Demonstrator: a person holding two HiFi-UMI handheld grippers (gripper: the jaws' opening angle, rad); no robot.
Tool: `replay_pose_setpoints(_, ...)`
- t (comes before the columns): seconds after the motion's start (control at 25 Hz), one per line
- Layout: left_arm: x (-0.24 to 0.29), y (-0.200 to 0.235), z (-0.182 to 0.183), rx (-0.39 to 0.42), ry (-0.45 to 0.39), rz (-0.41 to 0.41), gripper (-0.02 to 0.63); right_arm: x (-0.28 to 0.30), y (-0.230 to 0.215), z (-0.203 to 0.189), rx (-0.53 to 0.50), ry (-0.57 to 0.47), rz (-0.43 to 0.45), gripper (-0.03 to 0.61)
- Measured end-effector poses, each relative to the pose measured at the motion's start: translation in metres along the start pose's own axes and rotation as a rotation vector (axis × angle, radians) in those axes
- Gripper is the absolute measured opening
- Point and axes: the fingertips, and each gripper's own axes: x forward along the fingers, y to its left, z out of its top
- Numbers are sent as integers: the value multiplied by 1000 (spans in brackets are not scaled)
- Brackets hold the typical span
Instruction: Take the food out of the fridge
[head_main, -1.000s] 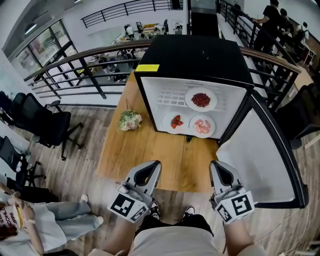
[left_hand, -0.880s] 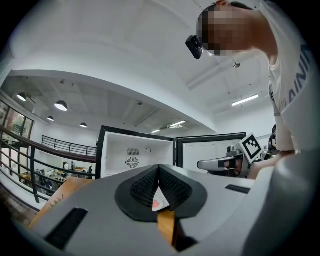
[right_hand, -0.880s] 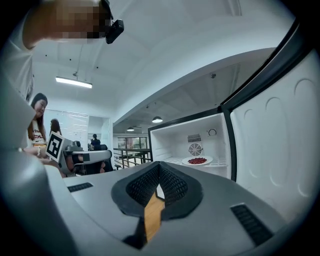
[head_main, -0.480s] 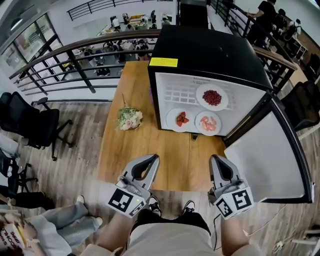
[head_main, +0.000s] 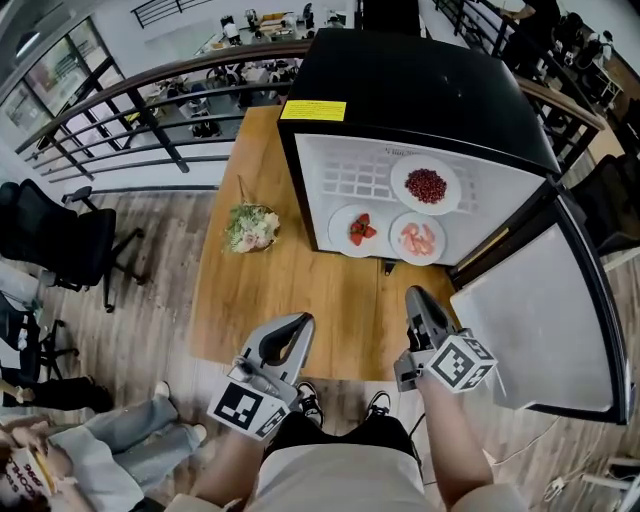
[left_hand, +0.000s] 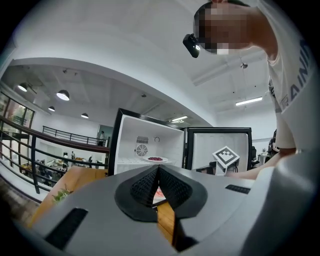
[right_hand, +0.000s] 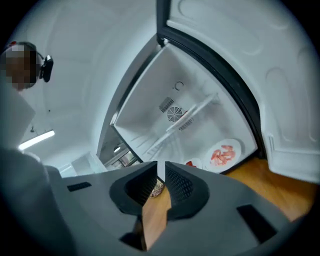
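A black mini fridge stands on the wooden table with its door swung wide to the right. Inside, a plate of dark red berries rests on the upper shelf. Below it sit a plate of strawberries and a plate of pink food. My left gripper hangs over the table's near edge, shut and empty. My right gripper is nearer the fridge, tilted, with a narrow gap between its tips and nothing in it. In the right gripper view the pink food lies ahead.
A bowl of salad sits on the table left of the fridge. A railing runs behind the table. Office chairs stand at the left and a seated person's legs are at lower left.
My right gripper has moved forward toward the fridge and rolled onto its side. The left gripper has hardly moved. The head view has shifted slightly.
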Motion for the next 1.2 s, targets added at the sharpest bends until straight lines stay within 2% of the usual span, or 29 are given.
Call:
replay_pose_setpoints(0.08,4,2,-6,-5,20,-6,9,10,-16,-8,97,-7,-18,84)
replay_pose_setpoints(0.16,8,5,-12,-9,38,-14,9,17,-35,-13,198,-39,-52,91)
replay_pose_setpoints(0.32,17,11,-21,-12,69,-34,9,26,-86,-22,477,-151,-149,91)
replay_pose_setpoints(0.6,29,23,-42,-29,113,-56,9,43,-162,-37,728,-343,-272,91)
replay_pose_setpoints(0.84,32,34,-64,-59,154,-64,9,63,-192,-46,804,-395,-315,91)
replay_pose_setpoints(1.2,38,44,-79,-76,182,-73,9,73,-213,-44,842,-423,-335,89)
